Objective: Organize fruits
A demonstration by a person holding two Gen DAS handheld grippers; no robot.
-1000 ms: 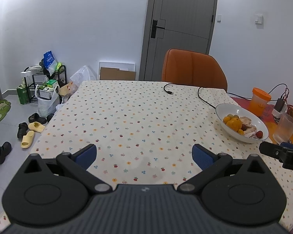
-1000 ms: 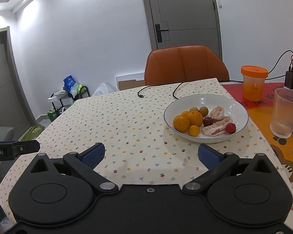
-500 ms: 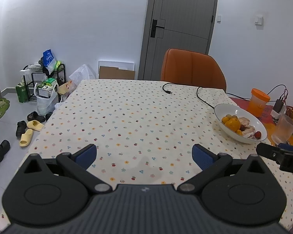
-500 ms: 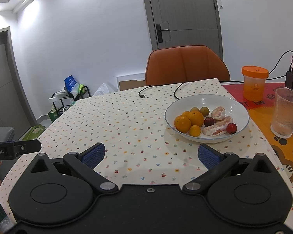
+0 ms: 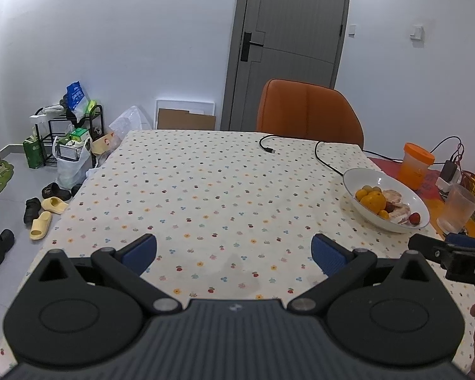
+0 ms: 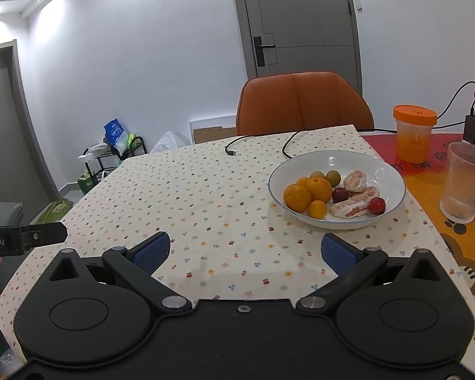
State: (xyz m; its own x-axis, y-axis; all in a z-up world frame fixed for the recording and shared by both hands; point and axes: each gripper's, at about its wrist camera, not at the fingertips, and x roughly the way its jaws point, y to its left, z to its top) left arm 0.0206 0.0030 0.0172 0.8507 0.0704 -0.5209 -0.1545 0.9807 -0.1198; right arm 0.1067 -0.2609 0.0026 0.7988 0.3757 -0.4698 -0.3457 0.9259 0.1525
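- Right wrist view: white bowl (image 6: 336, 186) sits on the flower-print tablecloth (image 6: 205, 196), ahead and a bit right of the right gripper (image 6: 243, 251), near the cloth's right edge.
- Bowl contents: two oranges (image 6: 319, 189) touching each other, smaller orange citrus (image 6: 317, 209) in front of them, two greenish-yellow small fruits (image 6: 333, 178) at the back, dark red fruit (image 6: 340, 194), bright red fruit (image 6: 376, 205), peeled pomelo segments (image 6: 354, 204) on the right side.
- All fruit is inside the bowl, packed together.
- Right gripper: blue pads (image 6: 151, 252) spread wide, nothing between them, only cloth below.
- Left wrist view: left gripper (image 5: 234, 255) also spread wide and holding nothing; bowl (image 5: 364, 177) is far to its right.
- Each gripper shows at the edge of the other's view, side by side.
- Beside the bowl on the right: ribbed clear glass (image 6: 464, 182) and orange-lidded jar (image 6: 414, 133), both on a red-orange mat (image 6: 433, 196), apart from the bowl.
- Black cable (image 6: 259, 145) lies on the cloth behind the bowl, loose plug end on the cloth.
- Orange chair (image 6: 304, 103) at the far table edge, grey door (image 6: 300, 22) behind.
- Left on the floor: rack with bags (image 5: 69, 129), slippers and shoes (image 5: 41, 212).
- Nothing lies between the right gripper and the bowl.
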